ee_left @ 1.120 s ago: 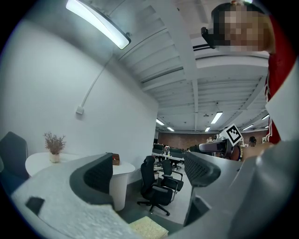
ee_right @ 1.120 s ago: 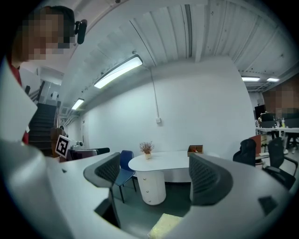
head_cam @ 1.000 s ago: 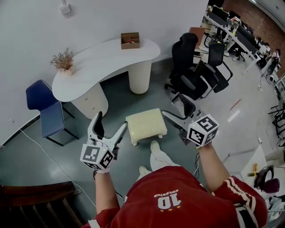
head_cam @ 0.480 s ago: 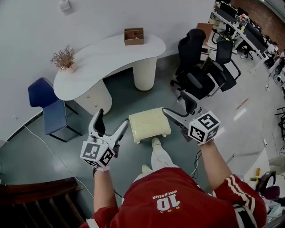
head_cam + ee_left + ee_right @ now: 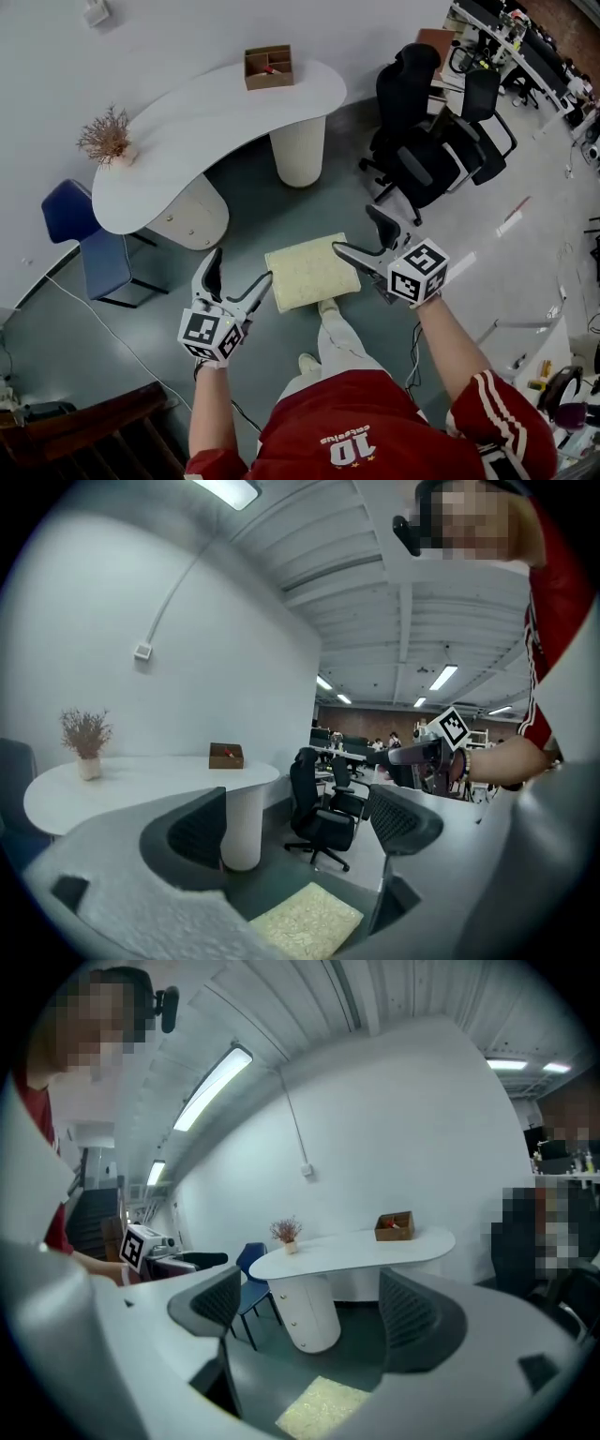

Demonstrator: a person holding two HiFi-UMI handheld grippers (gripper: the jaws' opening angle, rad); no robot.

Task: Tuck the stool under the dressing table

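Observation:
A cream cushioned stool (image 5: 308, 271) stands on the grey floor in front of the white curved dressing table (image 5: 187, 131), just beyond the person's foot. My left gripper (image 5: 236, 270) hangs open at the stool's left side, apart from it. At the stool's right side my right gripper (image 5: 367, 233) is open too, nothing between its jaws. The stool (image 5: 305, 922) shows low between the jaws in the left gripper view. It also sits low in the right gripper view as a pale stool (image 5: 323, 1405), with the table (image 5: 352, 1246) beyond.
A blue chair (image 5: 84, 244) stands left of the table. Black office chairs (image 5: 427, 131) crowd the right. On the table are a wooden box (image 5: 268, 67) and a dried plant in a vase (image 5: 108, 139). A dark wooden piece (image 5: 84, 427) lies at bottom left.
The person has stepped closer to the table and stool. Both grippers now flank the stool more closely, still open.

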